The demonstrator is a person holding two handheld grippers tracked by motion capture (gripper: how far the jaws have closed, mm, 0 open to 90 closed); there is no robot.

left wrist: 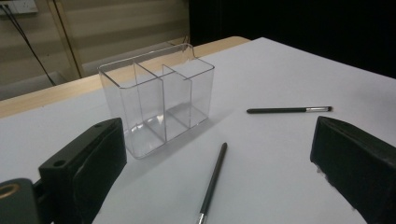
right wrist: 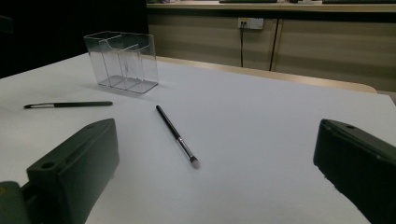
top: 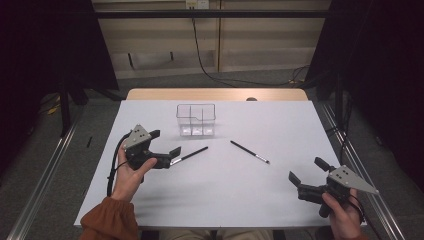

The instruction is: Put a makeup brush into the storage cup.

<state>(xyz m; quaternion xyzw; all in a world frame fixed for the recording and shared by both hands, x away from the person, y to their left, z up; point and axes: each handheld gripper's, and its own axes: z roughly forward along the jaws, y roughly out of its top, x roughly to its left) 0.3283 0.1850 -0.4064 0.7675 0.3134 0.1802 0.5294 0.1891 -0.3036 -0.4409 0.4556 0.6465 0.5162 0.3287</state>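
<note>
A clear plastic organizer (top: 196,120) with three compartments stands empty at the back middle of the white table (top: 225,195). Two thin black makeup brushes lie in front of it: the left brush (top: 190,156) and the right brush (top: 249,151). My left gripper (top: 165,143) is open, one jaw just beside the bristle end of the left brush (left wrist: 213,181), with the organizer (left wrist: 156,102) behind it. My right gripper (top: 306,170) is open near the front right, well apart from the right brush (right wrist: 176,135). Nothing sits between either pair of jaws.
A wooden strip (top: 215,94) edges the table's far side. Metal rails (top: 350,155) run along both sides on the grey floor. A black cable (top: 210,70) trails down the back wall. Dark curtains hang left and right.
</note>
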